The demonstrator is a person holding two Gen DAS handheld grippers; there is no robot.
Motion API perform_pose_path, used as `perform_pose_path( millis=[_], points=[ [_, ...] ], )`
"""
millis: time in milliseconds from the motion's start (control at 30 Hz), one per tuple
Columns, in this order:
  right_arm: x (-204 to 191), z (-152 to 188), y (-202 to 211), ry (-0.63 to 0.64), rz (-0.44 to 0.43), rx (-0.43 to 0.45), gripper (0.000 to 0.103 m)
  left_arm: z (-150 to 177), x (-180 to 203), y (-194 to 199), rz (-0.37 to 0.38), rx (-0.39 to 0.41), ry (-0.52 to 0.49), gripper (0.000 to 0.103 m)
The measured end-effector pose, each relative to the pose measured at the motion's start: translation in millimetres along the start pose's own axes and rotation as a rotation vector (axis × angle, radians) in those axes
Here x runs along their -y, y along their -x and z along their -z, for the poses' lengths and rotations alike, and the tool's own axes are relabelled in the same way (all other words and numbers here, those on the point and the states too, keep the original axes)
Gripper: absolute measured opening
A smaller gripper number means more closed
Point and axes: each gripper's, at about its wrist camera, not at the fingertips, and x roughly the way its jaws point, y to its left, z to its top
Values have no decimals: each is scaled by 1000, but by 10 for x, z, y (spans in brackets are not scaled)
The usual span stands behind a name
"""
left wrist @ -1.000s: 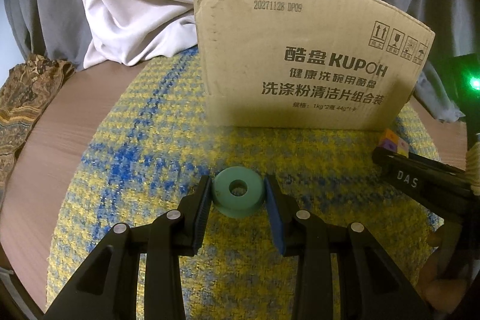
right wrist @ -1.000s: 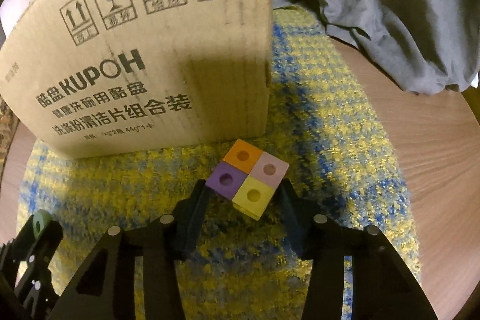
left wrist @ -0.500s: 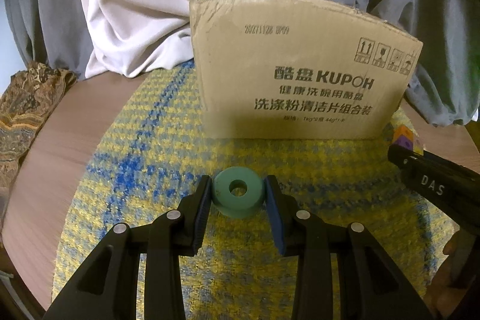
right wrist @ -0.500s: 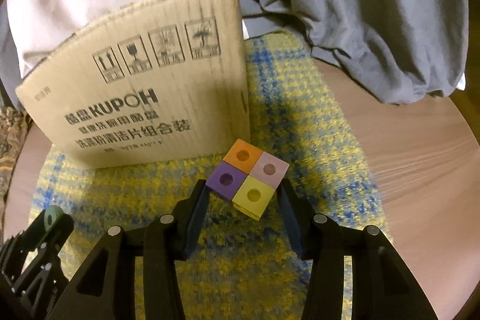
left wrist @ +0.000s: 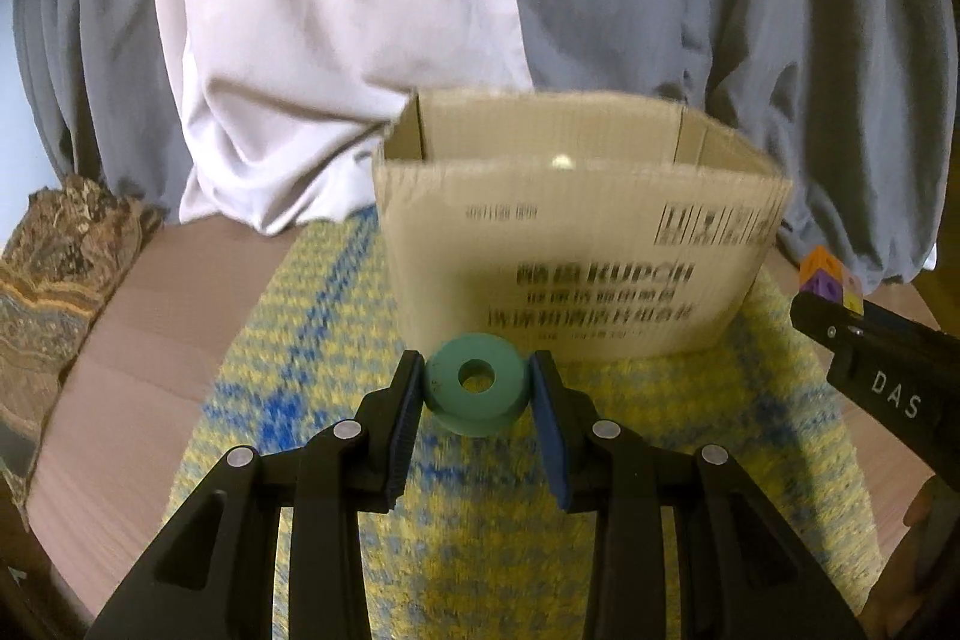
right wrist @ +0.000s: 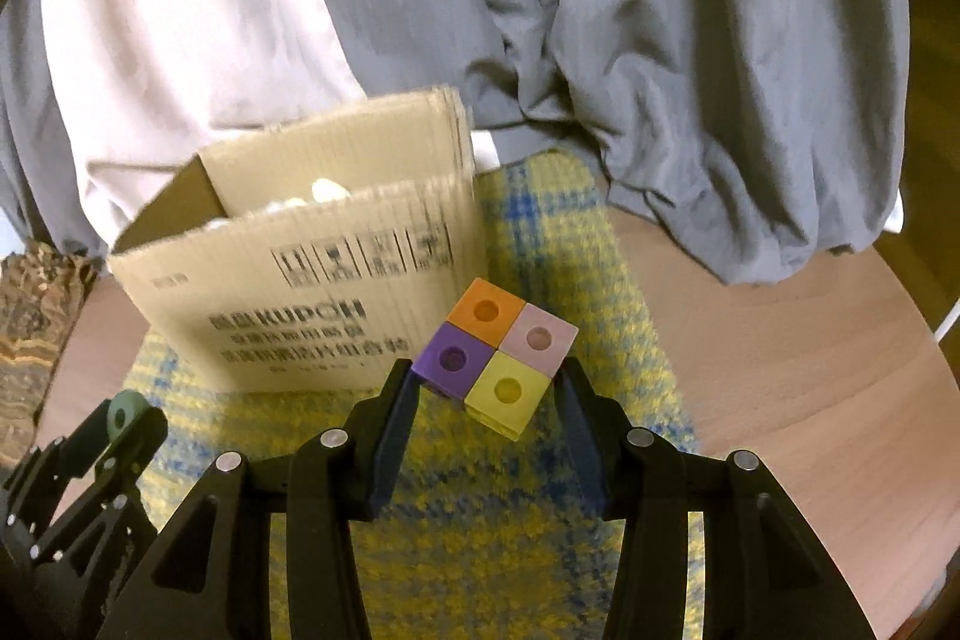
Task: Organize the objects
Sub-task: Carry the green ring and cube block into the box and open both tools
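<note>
My left gripper (left wrist: 475, 388) is shut on a green ring (left wrist: 477, 383) and holds it up in front of an open cardboard box (left wrist: 576, 244). My right gripper (right wrist: 489, 382) is shut on a four-colour block (right wrist: 495, 352) of orange, pink, purple and yellow cubes, held to the right of the box (right wrist: 312, 280). The box's open top shows; white items lie inside (right wrist: 324, 189). In the right wrist view the left gripper (right wrist: 123, 421) with the ring is at lower left. In the left wrist view the right gripper (left wrist: 834, 307) with the block is at right.
The box stands on a yellow and blue woven mat (left wrist: 480, 550) on a round wooden table (right wrist: 780, 370). Grey and white cloth (left wrist: 360, 10) hangs behind the box. A brown patterned cloth (left wrist: 54, 268) lies at the table's left edge.
Both grippers have risen with their objects, so the box looks lower and its open top and inside now show.
</note>
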Motion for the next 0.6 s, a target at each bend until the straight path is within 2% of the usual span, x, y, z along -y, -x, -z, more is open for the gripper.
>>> perform_pose_path(
  millis=[333,600],
  points=[
    [-65,-321,249,4,-15,66,47,-417,-10,230,1,90,-16,35],
    [-148,-588,336,20,-29,103,47,-773,-38,275,5,133,-22,35]
  ],
)
